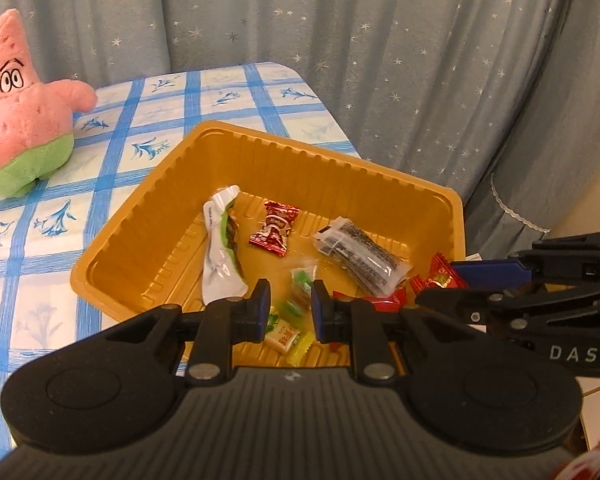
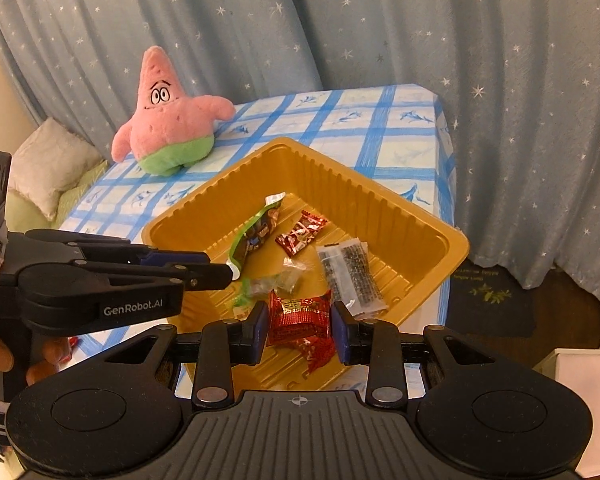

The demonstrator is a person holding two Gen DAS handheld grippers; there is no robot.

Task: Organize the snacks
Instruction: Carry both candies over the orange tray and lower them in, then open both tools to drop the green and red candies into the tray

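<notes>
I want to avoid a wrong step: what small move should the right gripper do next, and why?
Probably open the right gripper and let the red candy packet fall. Its pads press on the packet, which hangs over the near end of the yellow tray, where other snacks already lie.

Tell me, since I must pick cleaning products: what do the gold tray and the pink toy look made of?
The gold tray looks like thin moulded plastic, glossy: its ribbed walls catch highlights. The pink toy looks like soft plush fabric, matte and fuzzy, with stitched eyes; its filling cannot be seen.
</notes>
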